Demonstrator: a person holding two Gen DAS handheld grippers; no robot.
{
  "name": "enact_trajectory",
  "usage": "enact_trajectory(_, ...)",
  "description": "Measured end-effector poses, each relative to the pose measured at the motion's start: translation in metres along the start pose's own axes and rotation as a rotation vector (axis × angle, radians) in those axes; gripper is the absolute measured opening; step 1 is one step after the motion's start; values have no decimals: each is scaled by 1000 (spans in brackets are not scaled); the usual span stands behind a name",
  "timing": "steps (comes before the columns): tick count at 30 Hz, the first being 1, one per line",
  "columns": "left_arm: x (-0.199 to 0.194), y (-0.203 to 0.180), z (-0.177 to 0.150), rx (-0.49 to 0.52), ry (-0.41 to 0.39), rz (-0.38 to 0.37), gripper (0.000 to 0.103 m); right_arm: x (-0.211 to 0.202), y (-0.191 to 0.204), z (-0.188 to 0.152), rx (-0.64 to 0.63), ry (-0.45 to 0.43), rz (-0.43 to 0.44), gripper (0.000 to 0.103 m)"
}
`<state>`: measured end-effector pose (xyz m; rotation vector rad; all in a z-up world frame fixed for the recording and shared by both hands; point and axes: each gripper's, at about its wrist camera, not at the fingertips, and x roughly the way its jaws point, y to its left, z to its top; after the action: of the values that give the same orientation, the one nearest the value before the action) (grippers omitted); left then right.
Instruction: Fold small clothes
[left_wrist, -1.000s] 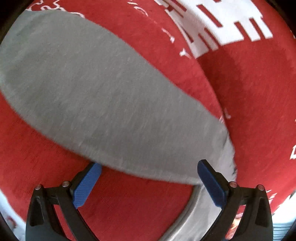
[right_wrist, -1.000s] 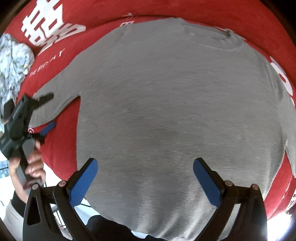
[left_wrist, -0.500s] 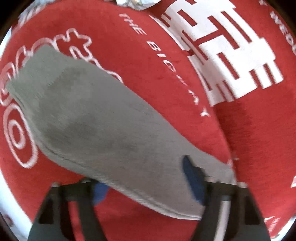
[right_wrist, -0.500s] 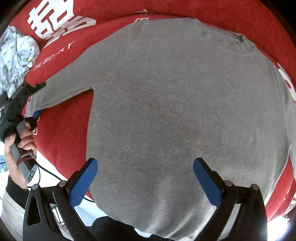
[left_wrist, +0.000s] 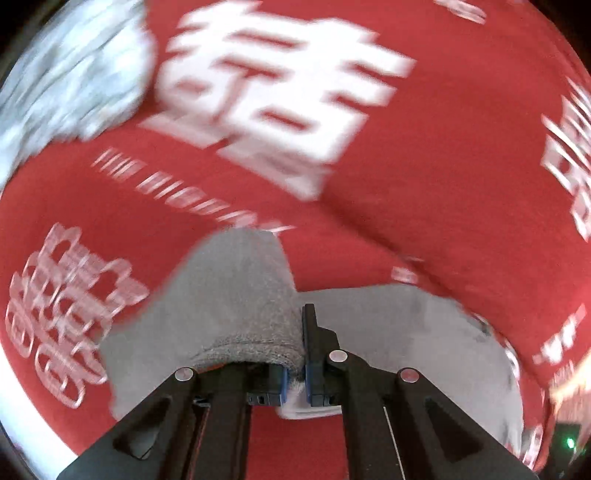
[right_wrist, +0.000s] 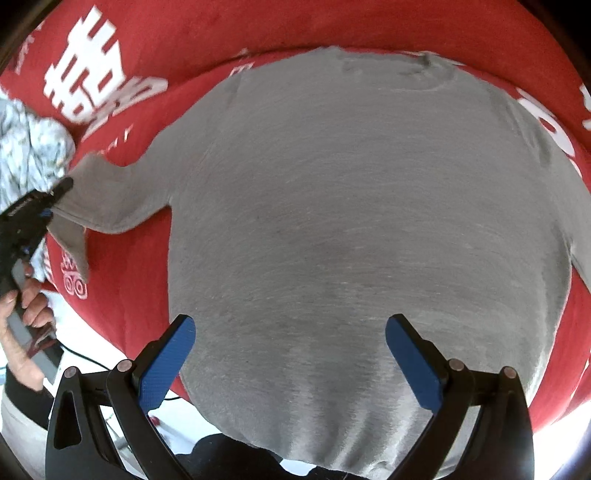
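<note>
Left wrist view shows your left gripper (left_wrist: 295, 369), jaws just closed, clenched on the cuff of the grey sweater (right_wrist: 351, 240), whose left sleeve (right_wrist: 110, 206) is lifted off the red cloth (right_wrist: 258, 37). The soft, fuzzy knit body lies flat across the middle of that white-lettered cloth, hem at its near edge. Your right gripper (right_wrist: 291, 354) hangs released above the hem, holding nothing. The grip takes only a thin edge of cuff; pull fast and it may slip out, or drag the body askew. A crumpled pale garment (right_wrist: 29, 155) lies near the cloth's left edge.
</note>
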<state>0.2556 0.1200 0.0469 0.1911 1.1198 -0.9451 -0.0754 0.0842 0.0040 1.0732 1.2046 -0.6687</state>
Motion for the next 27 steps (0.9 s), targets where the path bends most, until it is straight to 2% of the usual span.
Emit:
enact_trajectory(4,-5,-87,5,167,-6,-123,7,-18,-32,-3,74,-45,19,103)
enact_trajectory(7,10,-158,-7,278,43,-221,7,-31,-64,-8,152,-81,23,103)
enact_trajectory(11,46,-248,-48,443,147,-283,7,-44,-116,-19,239,-108,-3,103)
enact_trajectory(14,70,-286,-83,532,221,-269,7,-43,-150,-29,310,-103,-26,103)
enact_trajectory(17,99,-296,-120,587,313,-220,8,-37,-181,-41,387,-92,-31,103)
enact_trajectory(19,114,-293,-137,594,380,-200,33,-34,-195,-45,426,-89,-24,103)
enact_trajectory(20,118,-291,-144,587,406,-196,39,-32,-202,-47,444,-92,-16,103)
enact_trajectory(21,117,-288,-149,591,411,-181,50,-32,-207,-48,450,-98,-13,103)
enact_trajectory(22,113,-286,-153,604,404,-168,55,-33,-210,-47,453,-109,-11,103)
enact_trajectory(27,71,-254,-140,605,346,-119,55,-45,-198,-25,394,-180,1,103)
